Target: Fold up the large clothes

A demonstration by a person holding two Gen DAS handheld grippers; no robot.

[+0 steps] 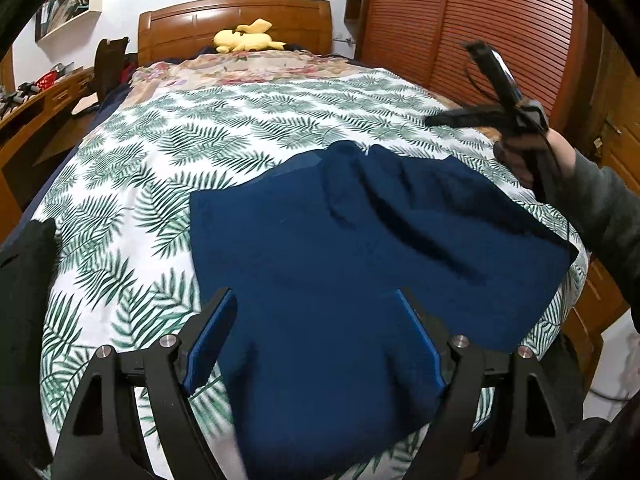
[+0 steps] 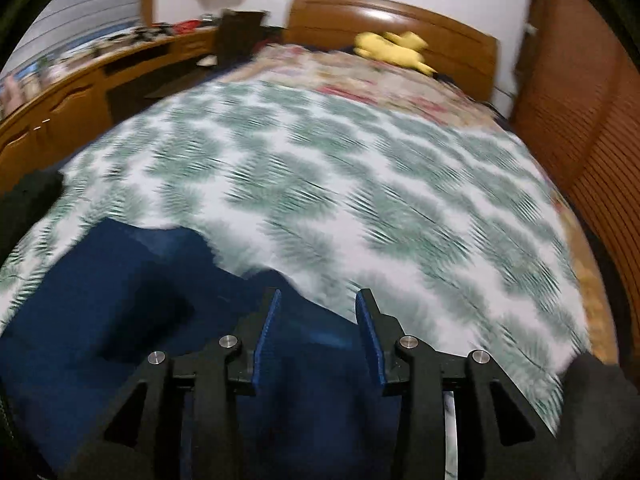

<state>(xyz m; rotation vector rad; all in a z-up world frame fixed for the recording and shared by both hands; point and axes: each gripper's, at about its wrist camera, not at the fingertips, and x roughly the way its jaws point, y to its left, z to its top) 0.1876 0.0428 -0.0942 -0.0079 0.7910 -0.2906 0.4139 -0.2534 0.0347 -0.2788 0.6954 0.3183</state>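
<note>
A dark blue garment lies partly folded on the leaf-print bedspread, near the foot of the bed. My left gripper is open and empty, hovering over the garment's near part. The right gripper shows in the left wrist view raised above the garment's far right corner, held in a hand. In the blurred right wrist view the right gripper is open and empty above the garment's edge, with the bedspread beyond.
A yellow plush toy lies by the wooden headboard. A wooden desk runs along the left side. A slatted wardrobe door stands on the right. A black cloth lies at the bed's left edge.
</note>
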